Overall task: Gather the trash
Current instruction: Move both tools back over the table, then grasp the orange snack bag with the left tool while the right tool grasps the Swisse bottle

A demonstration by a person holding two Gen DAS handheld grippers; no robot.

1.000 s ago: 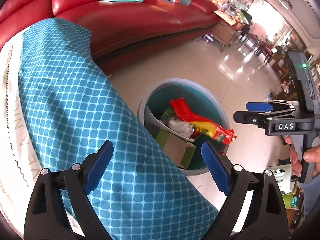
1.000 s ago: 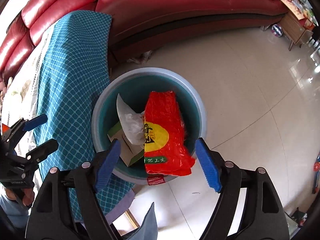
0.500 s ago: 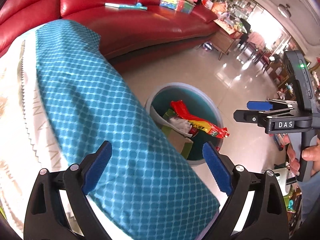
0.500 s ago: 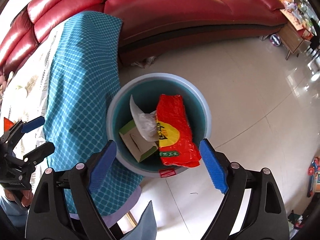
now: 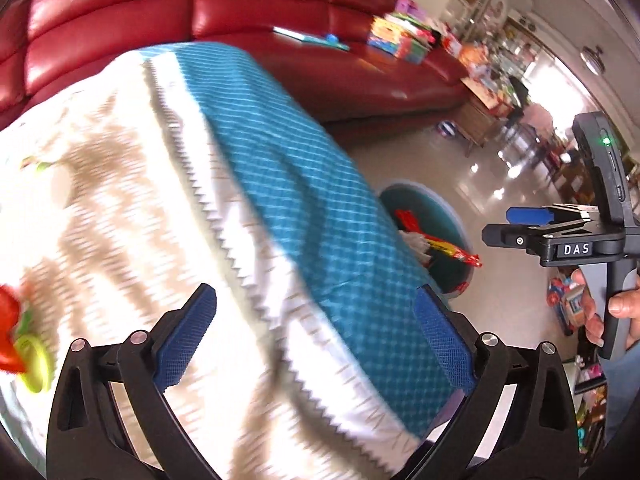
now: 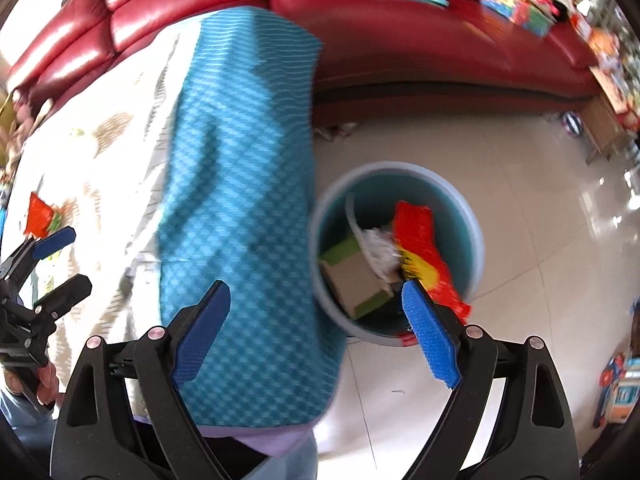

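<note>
Left gripper (image 5: 316,336) and right gripper (image 6: 316,334), both spread wide, empty. Bin (image 6: 474,216) contents beyond right gripper; red wrapper (image 5: 8,334) left of left gripper on surface (image 5: 120,220).

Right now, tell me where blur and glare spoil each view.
Left wrist view: the white cloth and the red item at its left edge are smeared by motion; glare streaks the floor. Right wrist view: the teal cloth and bin are softened.
</note>
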